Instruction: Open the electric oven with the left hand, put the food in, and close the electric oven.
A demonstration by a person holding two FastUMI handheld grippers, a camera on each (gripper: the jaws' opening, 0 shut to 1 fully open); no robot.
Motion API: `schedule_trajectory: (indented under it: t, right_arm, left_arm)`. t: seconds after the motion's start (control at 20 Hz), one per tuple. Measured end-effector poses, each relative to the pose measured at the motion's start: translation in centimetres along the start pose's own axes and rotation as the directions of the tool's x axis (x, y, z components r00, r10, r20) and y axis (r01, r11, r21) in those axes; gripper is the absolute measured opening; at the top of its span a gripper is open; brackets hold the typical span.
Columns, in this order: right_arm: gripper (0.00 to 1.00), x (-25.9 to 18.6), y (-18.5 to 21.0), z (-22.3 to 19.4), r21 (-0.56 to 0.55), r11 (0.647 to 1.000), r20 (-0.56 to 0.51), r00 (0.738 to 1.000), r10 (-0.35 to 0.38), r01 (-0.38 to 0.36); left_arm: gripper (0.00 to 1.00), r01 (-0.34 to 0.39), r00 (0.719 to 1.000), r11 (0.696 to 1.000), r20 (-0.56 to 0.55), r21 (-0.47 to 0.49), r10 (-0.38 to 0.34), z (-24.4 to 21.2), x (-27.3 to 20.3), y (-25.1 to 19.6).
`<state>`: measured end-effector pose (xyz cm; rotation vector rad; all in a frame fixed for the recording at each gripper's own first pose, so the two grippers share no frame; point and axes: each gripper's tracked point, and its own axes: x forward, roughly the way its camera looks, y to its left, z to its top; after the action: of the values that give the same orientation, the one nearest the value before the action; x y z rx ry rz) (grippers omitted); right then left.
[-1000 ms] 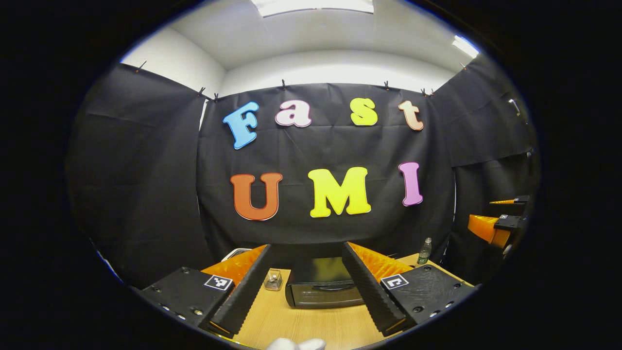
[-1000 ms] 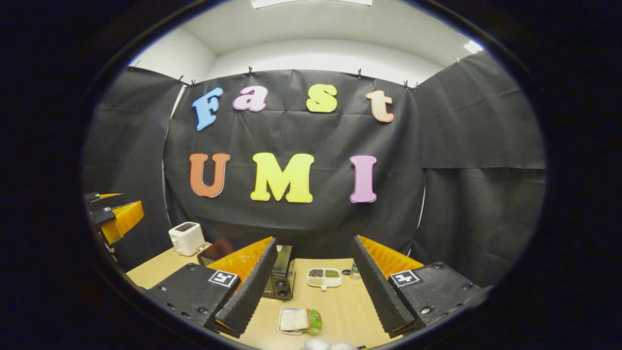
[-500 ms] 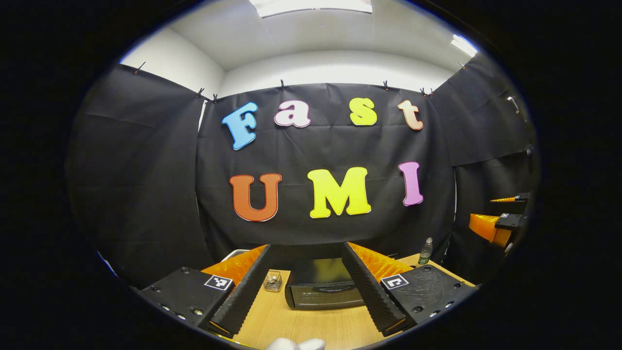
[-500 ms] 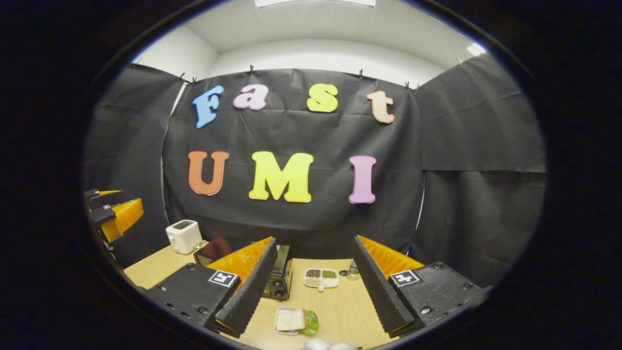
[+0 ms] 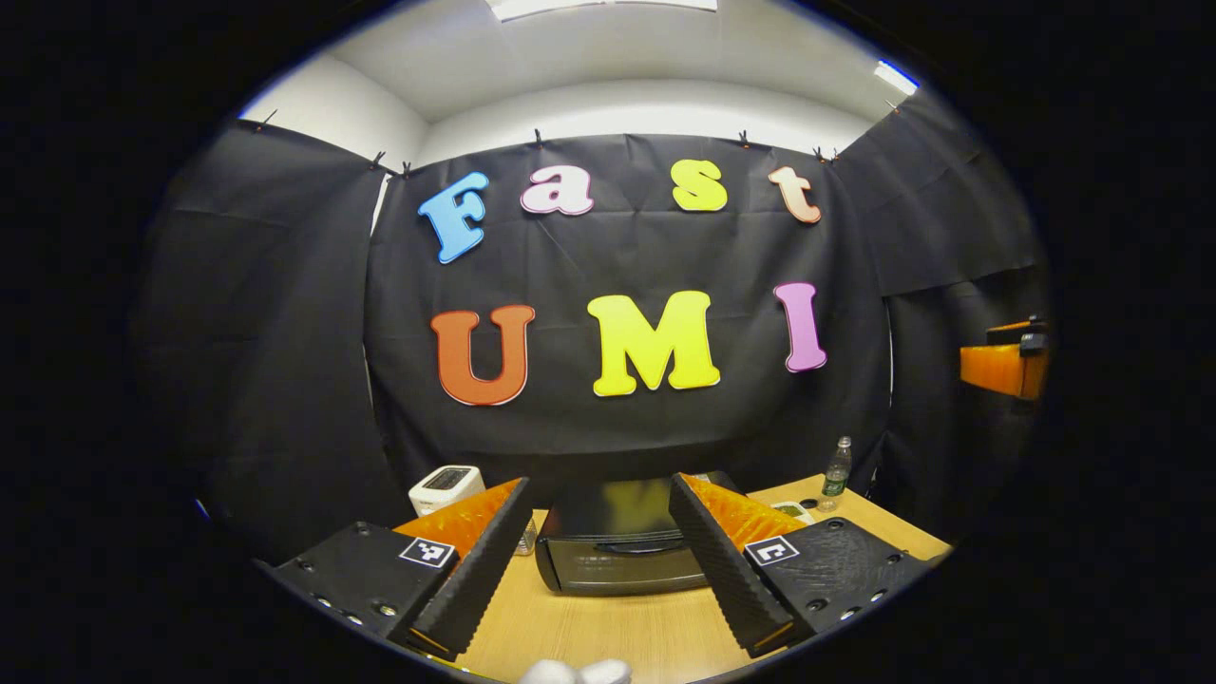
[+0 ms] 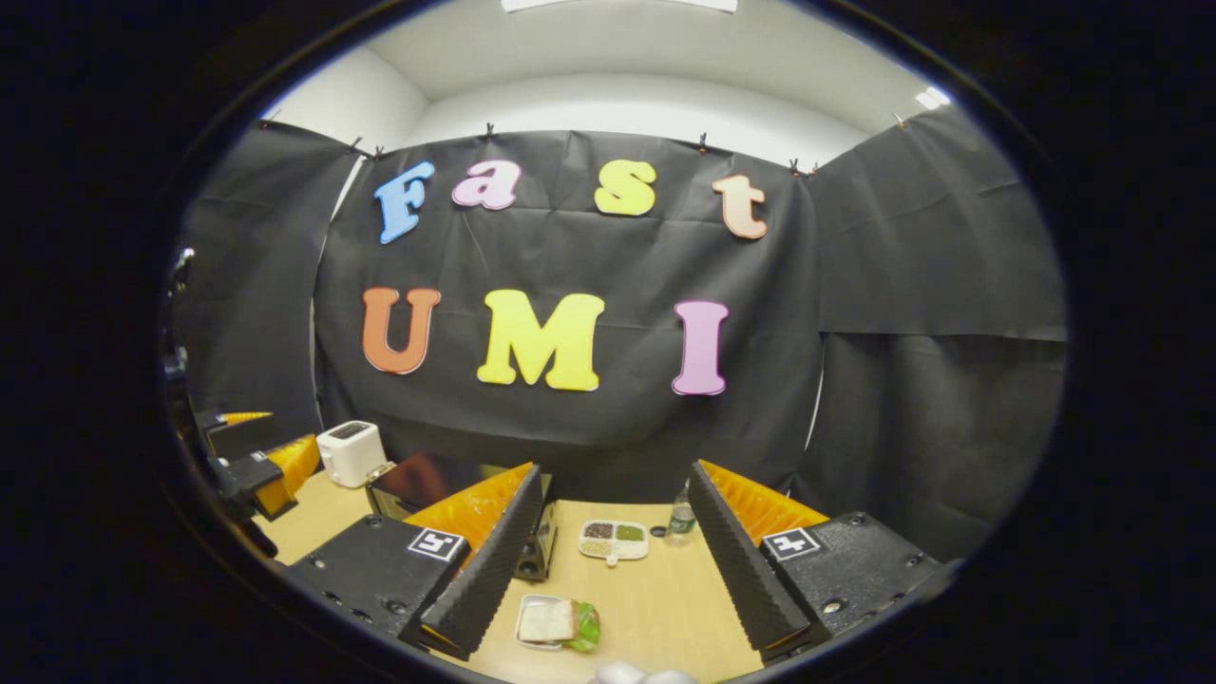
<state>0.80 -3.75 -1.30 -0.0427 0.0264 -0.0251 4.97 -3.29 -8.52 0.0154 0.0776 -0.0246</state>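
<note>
Since a second ago your left gripper has moved closer to the electric oven, which now looms larger between its spread, empty fingers; door shut, standing on the wooden table. A white toaster sits behind-left, a bottle at right.

Right gripper view: your right gripper hangs open, holding nothing. Below it, the food, a sandwich in a tray, lies on the table just right of the oven. A divided dish sits beyond. Your left gripper appears at far left.
</note>
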Motion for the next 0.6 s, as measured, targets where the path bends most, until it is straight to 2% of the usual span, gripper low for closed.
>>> schedule_trajectory:
  t: [0.1,0.15,0.25,0.3,0.35,0.4,0.5,0.6]
  right_arm:
    - [0.96,0.2,-1.1,-0.4,-0.011,1.000,-0.012,1.000,-0.012,0.012]
    - [0.99,0.2,-1.6,-0.7,-0.013,1.000,-0.018,1.000,-0.019,0.019]
    - [0.96,0.2,-2.4,-0.9,-0.018,0.999,-0.022,0.999,-0.031,0.031]
    - [0.96,0.3,-2.9,-1.0,-0.026,0.999,-0.025,0.999,-0.041,0.040]
    - [0.99,0.4,-3.3,-1.4,-0.036,0.998,-0.035,0.998,-0.051,0.049]
    - [0.96,0.6,-3.7,-1.7,-0.044,0.997,-0.046,0.997,-0.060,0.058]
    - [0.96,1.0,-4.6,-2.5,-0.055,0.995,-0.076,0.994,-0.084,0.080]
    - [1.00,1.3,-5.2,-3.2,-0.046,0.994,-0.100,0.990,-0.100,0.096]
  left_arm:
    - [0.95,0.005,1.000,1.000,-0.026,0.002,-0.005,-2.1,1.5,-0.9]
    - [0.95,0.012,0.999,1.000,-0.034,0.001,-0.012,-3.2,2.3,-1.5]
    - [0.95,0.034,0.999,0.999,-0.042,0.000,-0.034,-5.0,4.2,-2.8]
    - [1.00,0.042,0.997,0.999,-0.064,0.001,-0.042,-6.3,5.1,-3.3]
    - [0.95,0.053,0.996,0.999,-0.077,-0.004,-0.053,-7.5,6.0,-3.8]
    - [0.95,0.057,0.993,0.998,-0.100,-0.010,-0.058,-8.7,6.8,-4.2]
    - [0.95,0.052,0.991,0.999,-0.121,-0.012,-0.053,-10.5,8.6,-4.4]
    - [0.95,0.048,0.988,0.999,-0.149,-0.019,-0.051,-11.9,10.4,-4.7]
